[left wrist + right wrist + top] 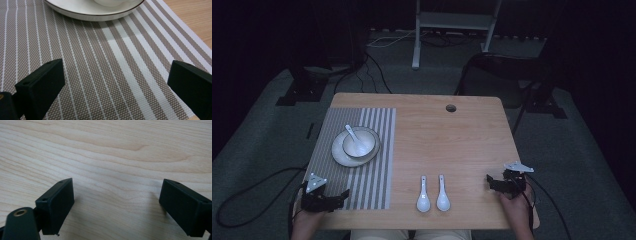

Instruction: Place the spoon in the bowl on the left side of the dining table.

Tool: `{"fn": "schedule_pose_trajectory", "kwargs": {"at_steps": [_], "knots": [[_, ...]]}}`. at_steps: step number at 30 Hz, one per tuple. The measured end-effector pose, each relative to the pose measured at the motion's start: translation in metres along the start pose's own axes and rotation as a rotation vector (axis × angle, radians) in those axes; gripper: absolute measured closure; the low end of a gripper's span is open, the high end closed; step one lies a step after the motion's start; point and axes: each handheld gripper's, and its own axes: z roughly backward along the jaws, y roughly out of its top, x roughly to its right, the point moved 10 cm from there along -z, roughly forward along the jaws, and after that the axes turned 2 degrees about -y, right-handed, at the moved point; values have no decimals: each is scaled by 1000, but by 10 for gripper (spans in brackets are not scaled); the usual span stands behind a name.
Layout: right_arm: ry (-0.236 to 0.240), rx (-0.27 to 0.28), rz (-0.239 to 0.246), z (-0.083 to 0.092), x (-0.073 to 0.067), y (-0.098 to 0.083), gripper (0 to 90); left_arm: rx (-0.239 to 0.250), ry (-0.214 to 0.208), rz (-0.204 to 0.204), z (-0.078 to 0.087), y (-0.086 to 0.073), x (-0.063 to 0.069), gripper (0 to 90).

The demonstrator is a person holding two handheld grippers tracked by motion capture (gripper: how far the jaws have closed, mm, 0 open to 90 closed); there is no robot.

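A white plate [340,155] lies on a striped placemat [374,150] at the table's left, carrying a white bowl [362,144] with a white spoon [351,134] in it. Two more white spoons, one [423,195] beside the other [442,194], lie side by side near the front edge, handles pointing away. My left gripper [343,195] rests open at the mat's front left corner; its own view [115,82] has mat between the jaws and the plate's rim [95,13] beyond. My right gripper [490,181] is open at the front right, over bare wood [117,195].
The wooden table [452,140] has a round cable hole [451,108] near its far edge. Beyond it stand a white frame's legs [417,45] and cables on dark carpet. A person's hands hold both grippers at the near edge.
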Motion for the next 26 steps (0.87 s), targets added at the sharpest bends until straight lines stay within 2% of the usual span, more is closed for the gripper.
{"fn": "schedule_pose_trajectory", "kwargs": {"at_steps": [6, 11, 17, 26], "knots": [[0, 0, 0, 0, 0, 0, 119, -2, 9, 25, 3, -8, -8, 13], [0, 0, 0, 0, 0, 0, 119, 0, 23, 14, 3, -14, -14, 13], [0, 0, 0, 0, 0, 0, 119, 3, 14, 28, 4, -19, -18, 13], [0, -1, 0, 0, 0, 0, 119, 4, 26, 36, 8, -26, -20, 13]]}}
